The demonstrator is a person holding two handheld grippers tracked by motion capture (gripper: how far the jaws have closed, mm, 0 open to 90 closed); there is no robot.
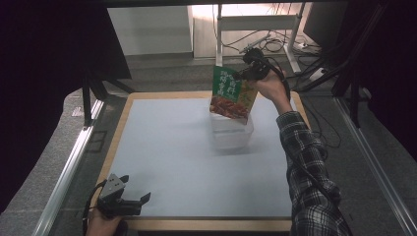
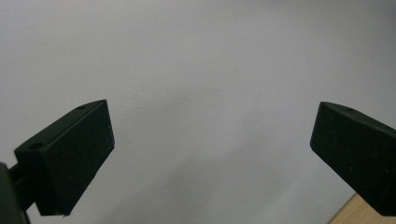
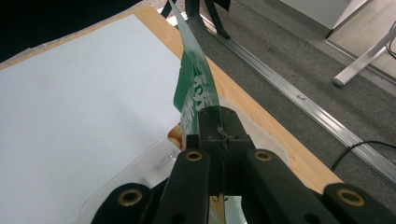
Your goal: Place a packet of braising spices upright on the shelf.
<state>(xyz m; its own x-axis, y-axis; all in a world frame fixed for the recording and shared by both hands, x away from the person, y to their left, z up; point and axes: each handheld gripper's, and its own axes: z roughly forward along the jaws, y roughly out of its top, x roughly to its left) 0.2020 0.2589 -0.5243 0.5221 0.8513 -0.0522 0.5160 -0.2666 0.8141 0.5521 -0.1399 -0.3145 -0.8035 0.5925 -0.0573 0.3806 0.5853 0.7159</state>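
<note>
A green food packet (image 1: 230, 93) with a picture of a red dish hangs upright over a clear plastic container (image 1: 231, 132) on the far right part of the white mat. My right gripper (image 1: 244, 74) is shut on the packet's upper right edge. In the right gripper view the jaws pinch the thin green packet (image 3: 194, 88) edge-on, with the clear container (image 3: 154, 161) just below. My left gripper (image 1: 137, 200) rests at the near left edge of the table, its jaws wide apart. The left gripper (image 2: 212, 154) holds nothing, with bare mat between its fingers.
The white mat (image 1: 172, 157) covers a wooden table (image 1: 206, 225) with a narrow wood border. Beyond the far edge are desk legs and cables (image 1: 275, 44) on the floor. Metal rails (image 1: 64, 172) run along both sides of the table.
</note>
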